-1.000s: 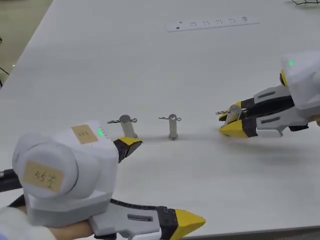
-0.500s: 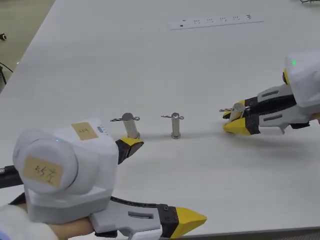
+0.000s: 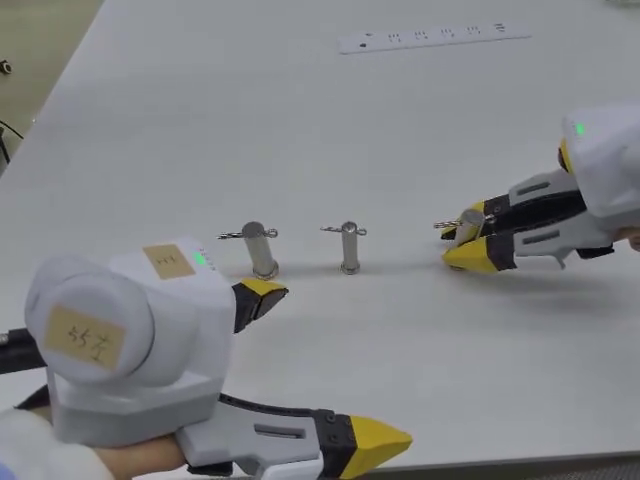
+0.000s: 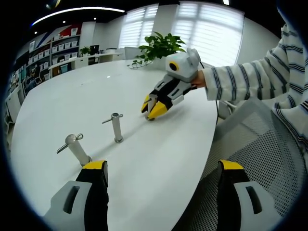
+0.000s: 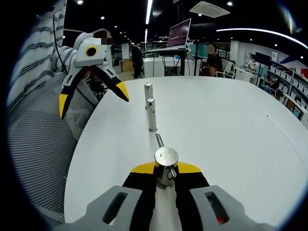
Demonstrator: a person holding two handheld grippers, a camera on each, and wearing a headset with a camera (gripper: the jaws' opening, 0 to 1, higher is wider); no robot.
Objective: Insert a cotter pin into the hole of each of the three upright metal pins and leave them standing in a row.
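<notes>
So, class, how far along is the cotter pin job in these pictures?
Done: the left pin and middle pin stand on the table, each with a cotter pin through its top. In hand: the right gripper is shut on the third pin, which seems to carry its own clip too. Left: release it standing in line with the others. The left gripper is open, holding nothing.

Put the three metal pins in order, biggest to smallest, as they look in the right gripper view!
1. Held pin
2. Middle pin
3. Far pin
That is just nearness to the camera; really they may be the same size.
</notes>
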